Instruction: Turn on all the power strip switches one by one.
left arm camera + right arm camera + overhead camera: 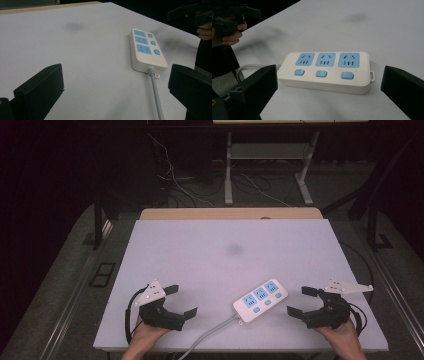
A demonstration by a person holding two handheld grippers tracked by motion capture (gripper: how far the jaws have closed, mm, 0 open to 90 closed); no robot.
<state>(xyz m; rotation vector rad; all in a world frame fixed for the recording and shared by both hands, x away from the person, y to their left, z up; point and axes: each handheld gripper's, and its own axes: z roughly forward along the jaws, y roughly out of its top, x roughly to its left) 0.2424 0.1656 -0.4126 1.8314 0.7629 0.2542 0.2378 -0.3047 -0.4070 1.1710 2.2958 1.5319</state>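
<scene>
Two grippers rest near the front edge of a white table (200, 245) that carries a faint grey smudge (235, 249); behind it the room is dark, with cables on the floor. Between them lies a white power strip (260, 301) with three blue sockets and three blue switches; no writing is readable. The left gripper (181, 301) and the right gripper (301, 300) both have jaws apart, holding nothing.

Bare tabletop (215, 250) beyond power strip (260, 300)
</scene>
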